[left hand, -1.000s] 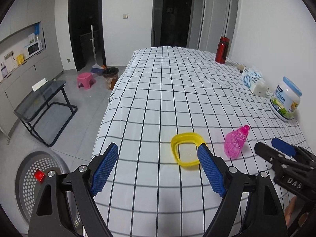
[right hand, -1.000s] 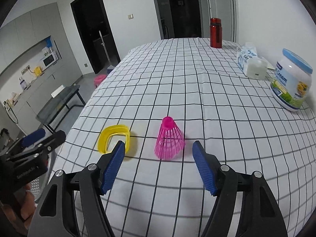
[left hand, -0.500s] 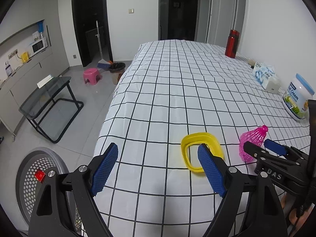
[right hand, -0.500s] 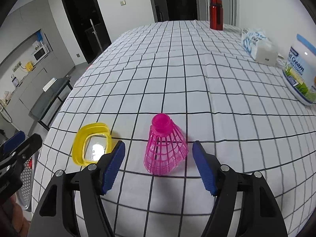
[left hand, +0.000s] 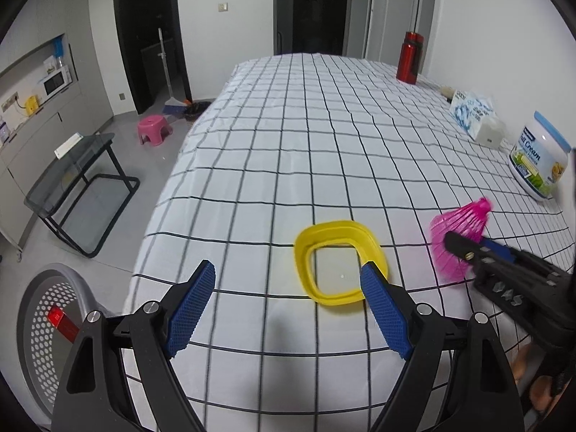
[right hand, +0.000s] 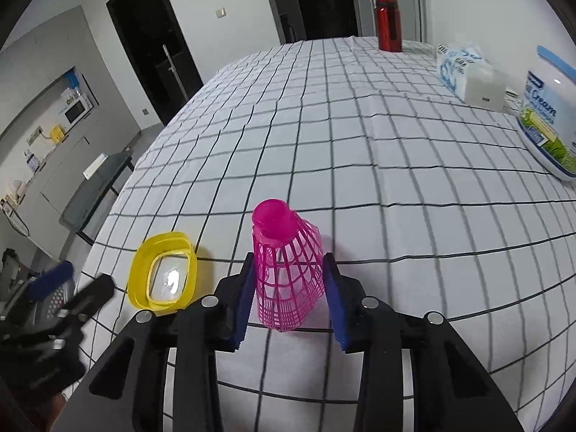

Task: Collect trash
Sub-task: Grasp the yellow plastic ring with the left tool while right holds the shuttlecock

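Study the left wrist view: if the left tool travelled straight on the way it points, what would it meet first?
Probably the checked tablecloth, just left of the yellow ring, whose near corner touches the left tool's right pad in the picture. Depth is unclear, so it might clip the ring.

- Right gripper (right hand: 288, 284): jaws closing around the pink shuttlecock (right hand: 286, 270), which fills the gap between them.
- Left gripper (left hand: 288, 304): jaws wide; the yellow ring (left hand: 340, 261) lies at its right pad, the rest of the gap bare cloth (left hand: 306, 126).
- The 2 grippers sit near each other, with only the ring between.
- Ahead of both: open cloth.
- Far right: tub (right hand: 550, 122), tissue pack (right hand: 468, 72), red bottle (right hand: 388, 21) along the wall.
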Demonstrator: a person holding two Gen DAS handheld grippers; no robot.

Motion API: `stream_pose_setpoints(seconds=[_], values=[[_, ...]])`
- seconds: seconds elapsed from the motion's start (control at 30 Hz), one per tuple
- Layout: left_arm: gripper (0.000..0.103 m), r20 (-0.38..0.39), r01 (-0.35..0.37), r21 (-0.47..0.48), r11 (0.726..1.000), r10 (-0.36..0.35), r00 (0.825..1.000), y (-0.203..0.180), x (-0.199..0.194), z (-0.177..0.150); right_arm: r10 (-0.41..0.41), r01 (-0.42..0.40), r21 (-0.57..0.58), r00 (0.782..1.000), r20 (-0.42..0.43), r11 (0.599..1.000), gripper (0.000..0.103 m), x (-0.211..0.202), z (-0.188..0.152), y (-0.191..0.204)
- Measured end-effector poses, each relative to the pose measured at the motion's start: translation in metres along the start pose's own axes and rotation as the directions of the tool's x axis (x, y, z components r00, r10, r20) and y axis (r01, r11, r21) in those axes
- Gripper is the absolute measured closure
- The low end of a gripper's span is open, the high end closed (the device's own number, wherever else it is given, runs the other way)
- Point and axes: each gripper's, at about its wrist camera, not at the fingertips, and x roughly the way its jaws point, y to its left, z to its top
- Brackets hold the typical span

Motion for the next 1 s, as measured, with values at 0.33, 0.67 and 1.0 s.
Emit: stream_pose_setpoints(seconds=[0.33, 0.67, 1.0], values=[[0.022, -0.036, 0.037, 0.020, 0.999, -0.036, 0.999, -0.024, 0.014, 0.014, 0.003, -0.005, 0.029, 0.998, 0.070, 1.000, 0.067, -0.038, 0.004, -0.022], [0.020, -0.103, 0.001, 0.029, 1.000, 0.002, 0.995, -0.036, 0.045, 0.009, 0.046, -0.051, 0.056, 0.995, 0.085, 0.997, 0.067, -0.044, 0.003, -0.034], [0.021, -0.113, 0.002, 0.011, 1.000, 0.000, 0.994, -0.037, 0.058, 0.008, 0.067, -0.072, 0.059, 0.995, 0.080, 0.996, 0.067, -0.043, 0.001, -0.034]])
